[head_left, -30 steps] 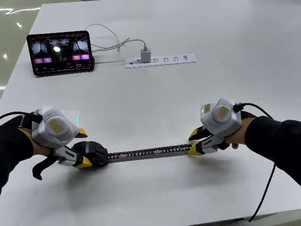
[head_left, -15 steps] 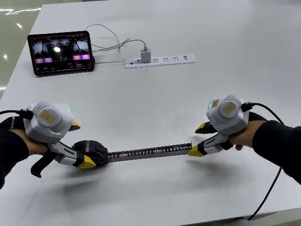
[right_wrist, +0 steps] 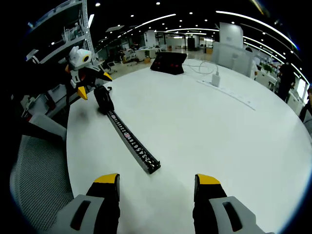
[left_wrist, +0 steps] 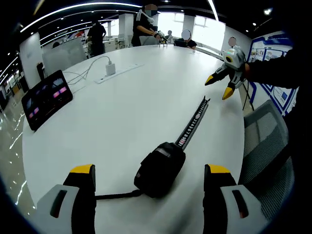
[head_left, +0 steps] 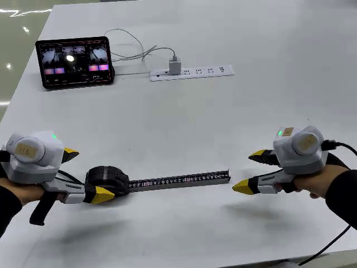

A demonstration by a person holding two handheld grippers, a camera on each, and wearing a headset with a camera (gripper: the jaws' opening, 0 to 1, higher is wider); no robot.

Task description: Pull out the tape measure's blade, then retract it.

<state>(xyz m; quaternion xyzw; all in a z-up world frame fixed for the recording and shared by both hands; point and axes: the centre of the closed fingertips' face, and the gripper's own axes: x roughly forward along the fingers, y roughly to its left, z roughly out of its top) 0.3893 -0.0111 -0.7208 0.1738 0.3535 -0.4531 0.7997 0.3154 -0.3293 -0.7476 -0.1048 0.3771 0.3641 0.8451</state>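
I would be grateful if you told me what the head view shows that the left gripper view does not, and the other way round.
The head view adds the left gripper seen from outside, grey body and handle. The left gripper view adds the gaps between its open jaws and the tape measure case, people beyond the table, and a grey chair. Both share the blade lying pulled out, the right gripper open and apart from its tip, the tablet and the power strip.

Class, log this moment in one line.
stage: blade out, not retracted | left tool: open, astride case | right tool: open, clear of blade tip | blade: flat on table
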